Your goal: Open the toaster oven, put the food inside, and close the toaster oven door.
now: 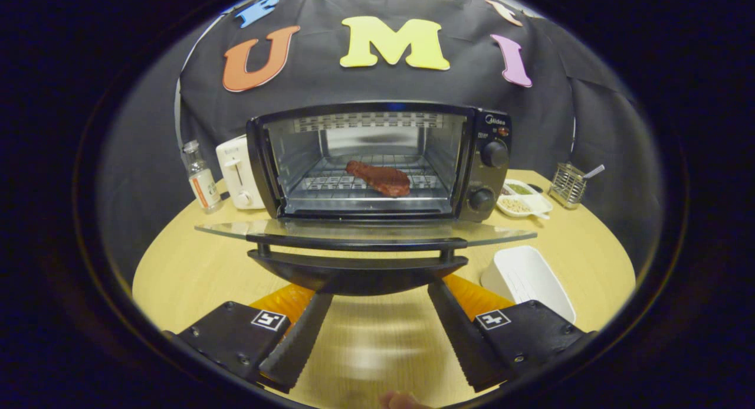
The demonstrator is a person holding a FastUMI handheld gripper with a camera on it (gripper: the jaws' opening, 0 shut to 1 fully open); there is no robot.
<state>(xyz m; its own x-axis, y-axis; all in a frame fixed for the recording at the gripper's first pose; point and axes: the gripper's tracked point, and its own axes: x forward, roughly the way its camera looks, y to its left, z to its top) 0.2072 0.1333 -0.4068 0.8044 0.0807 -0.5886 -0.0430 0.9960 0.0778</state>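
The black toaster oven (489, 161) stands on the wooden table beyond my fingers, with its glass door (365, 231) folded down flat toward me. A reddish-brown piece of meat (380, 177) lies on the wire rack inside the oven. The door's black handle (357, 262) hangs right at my fingertips, its underside touching or nearly touching them. My gripper (380, 291) is open, its two fingers spread wide just under the handle, with nothing pressed between them.
A white dish (528, 279) sits to the right of the fingers. Left of the oven stand a white toaster (239, 173) and a small bottle (200, 177). To its right are a divided tray of food (524, 199) and a wire holder (568, 185).
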